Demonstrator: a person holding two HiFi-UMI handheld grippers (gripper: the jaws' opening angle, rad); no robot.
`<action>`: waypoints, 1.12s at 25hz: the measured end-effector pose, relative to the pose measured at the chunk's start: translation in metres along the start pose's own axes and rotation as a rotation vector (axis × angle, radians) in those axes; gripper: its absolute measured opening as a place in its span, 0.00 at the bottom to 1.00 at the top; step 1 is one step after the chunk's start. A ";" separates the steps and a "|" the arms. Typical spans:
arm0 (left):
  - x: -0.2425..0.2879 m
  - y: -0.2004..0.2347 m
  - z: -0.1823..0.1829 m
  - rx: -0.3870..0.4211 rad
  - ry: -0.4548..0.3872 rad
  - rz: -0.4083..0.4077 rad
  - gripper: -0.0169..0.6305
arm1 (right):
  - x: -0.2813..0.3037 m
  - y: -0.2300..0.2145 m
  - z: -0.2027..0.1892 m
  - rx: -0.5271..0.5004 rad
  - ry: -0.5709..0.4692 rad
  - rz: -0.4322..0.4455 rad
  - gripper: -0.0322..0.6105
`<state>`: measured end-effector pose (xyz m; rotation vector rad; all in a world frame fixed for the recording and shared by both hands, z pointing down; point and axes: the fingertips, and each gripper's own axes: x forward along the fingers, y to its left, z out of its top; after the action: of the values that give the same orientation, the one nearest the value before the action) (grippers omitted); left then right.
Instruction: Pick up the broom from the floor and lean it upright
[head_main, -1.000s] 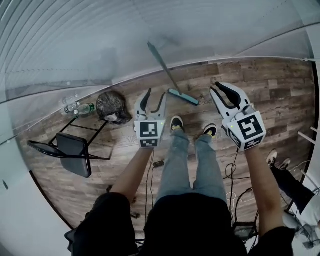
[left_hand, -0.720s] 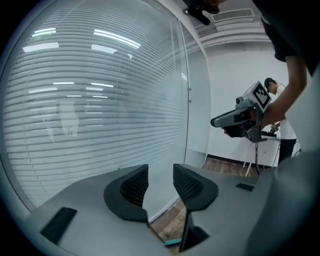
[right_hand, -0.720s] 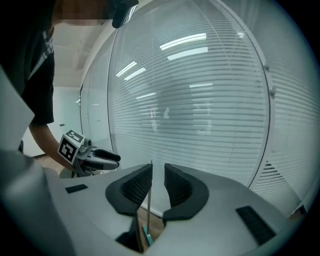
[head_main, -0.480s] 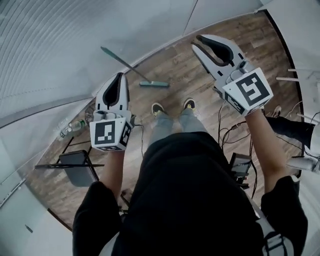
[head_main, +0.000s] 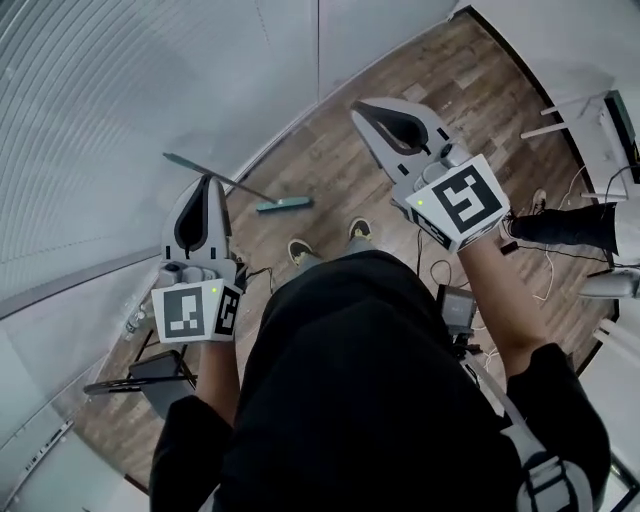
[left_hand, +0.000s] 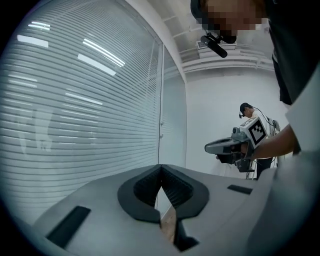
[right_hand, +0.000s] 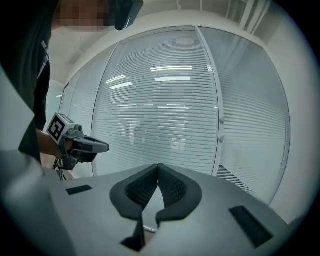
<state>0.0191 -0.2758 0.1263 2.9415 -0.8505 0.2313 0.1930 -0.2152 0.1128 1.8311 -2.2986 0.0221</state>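
We see even, cool indoor light that throws only faint shadows on the wood floor (head_main: 330, 170). Bright strips of glare lie across the blinds (right_hand: 170, 75) in both gripper views. Every view bows straight lines toward its edges, and both gripper views darken to black at the corners. Whatever sits closest to those two lenses looks soft, while the far wall (left_hand: 215, 110) is crisp.
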 end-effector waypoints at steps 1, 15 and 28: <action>0.001 -0.002 0.003 0.005 -0.006 -0.006 0.06 | -0.003 0.001 0.000 -0.005 0.002 0.002 0.08; 0.013 -0.044 0.009 0.012 -0.015 -0.027 0.06 | -0.034 -0.025 -0.001 -0.010 0.028 -0.089 0.07; 0.031 -0.044 0.007 -0.012 0.010 -0.039 0.06 | -0.033 -0.042 -0.007 0.033 0.001 -0.111 0.07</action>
<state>0.0691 -0.2557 0.1228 2.9398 -0.7901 0.2376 0.2421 -0.1920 0.1090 1.9716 -2.2054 0.0447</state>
